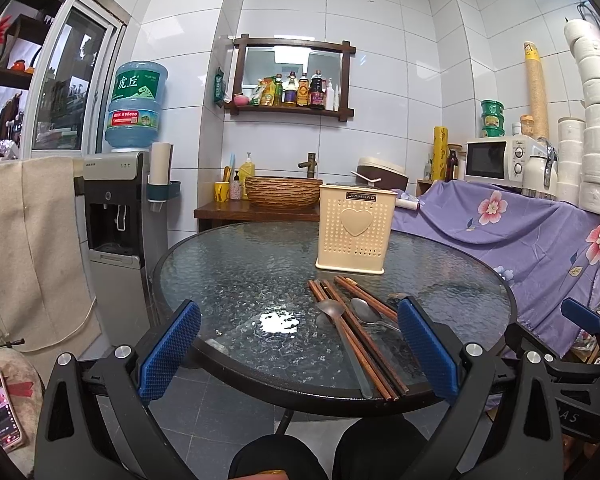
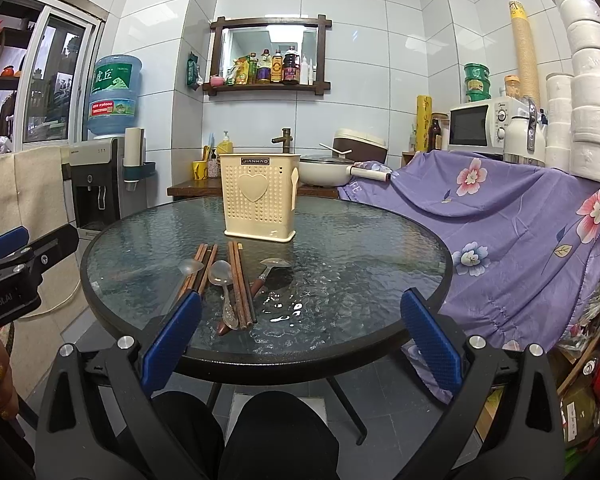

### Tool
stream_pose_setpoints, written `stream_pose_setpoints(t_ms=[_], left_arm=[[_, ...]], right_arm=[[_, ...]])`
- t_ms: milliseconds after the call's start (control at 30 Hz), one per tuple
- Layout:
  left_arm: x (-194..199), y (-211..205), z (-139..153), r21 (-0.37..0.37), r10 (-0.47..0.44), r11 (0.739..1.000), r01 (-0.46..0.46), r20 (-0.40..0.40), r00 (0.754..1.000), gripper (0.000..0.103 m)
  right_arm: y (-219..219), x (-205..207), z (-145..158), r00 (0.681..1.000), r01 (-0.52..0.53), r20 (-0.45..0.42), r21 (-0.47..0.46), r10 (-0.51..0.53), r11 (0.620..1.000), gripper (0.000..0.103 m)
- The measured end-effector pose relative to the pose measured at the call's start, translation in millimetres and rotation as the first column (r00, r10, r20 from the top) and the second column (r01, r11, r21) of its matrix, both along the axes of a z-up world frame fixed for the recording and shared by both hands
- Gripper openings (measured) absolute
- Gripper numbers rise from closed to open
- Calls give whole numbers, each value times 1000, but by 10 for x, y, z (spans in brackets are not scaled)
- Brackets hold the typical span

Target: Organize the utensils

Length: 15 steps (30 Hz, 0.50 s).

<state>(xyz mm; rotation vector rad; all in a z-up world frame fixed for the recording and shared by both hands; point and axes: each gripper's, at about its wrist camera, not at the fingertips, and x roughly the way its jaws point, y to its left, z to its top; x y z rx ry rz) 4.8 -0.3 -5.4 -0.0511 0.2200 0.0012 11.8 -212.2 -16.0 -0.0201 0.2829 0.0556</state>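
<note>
Utensils lie in a loose bunch on the round glass table [image 2: 340, 240], just in front of the cream holder [image 2: 260, 196], toward the near rim. Chopsticks [image 2: 240, 284]: dark wood, two groups, one left of the other, both running from near the holder base back toward the rim. Clear plastic spoon [image 2: 191, 267] leftmost, bowl resting over the left chopsticks [image 2: 204, 264]. Metal spoon [image 2: 219, 272] between the two chopstick groups, patterned handle pointing at the rim. Third spoon [image 2: 274, 263] with brown handle right of the chopsticks, angled.

Holder stands upright in front of the table centre, perforated, heart on its face, "JIANHAO" label at top; in the left view [image 1: 356, 228] nothing is seen sticking out of it. A small cream tab shows on its right side in the right view.

Left gripper [image 1: 298, 350]: jaws wide apart, nothing between them, held off the near rim, left of the utensils. Right gripper [image 2: 300, 338]: jaws wide apart, holding nothing, off the near rim, right of the utensils.

Behind the holder: wooden counter with basin [image 1: 284, 192] and faucet. Left of it a water dispenser [image 1: 116, 208]. Right, purple floral cloth [image 2: 500, 216], microwave [image 2: 480, 124] above it.
</note>
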Motion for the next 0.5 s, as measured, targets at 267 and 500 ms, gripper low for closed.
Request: stream_pose_setpoints(t_ms=[267,500], left_arm=[[2,-9,-4,-1,0,1000,0,0,1000,97],[3,-10,-4,-1,0,1000,0,0,1000,97]], right_arm=[[-5,-8,-4,1000,0,0,1,0,1000,98],[-5,-9,-4,1000,1,-1,2,-1,1000,98]])
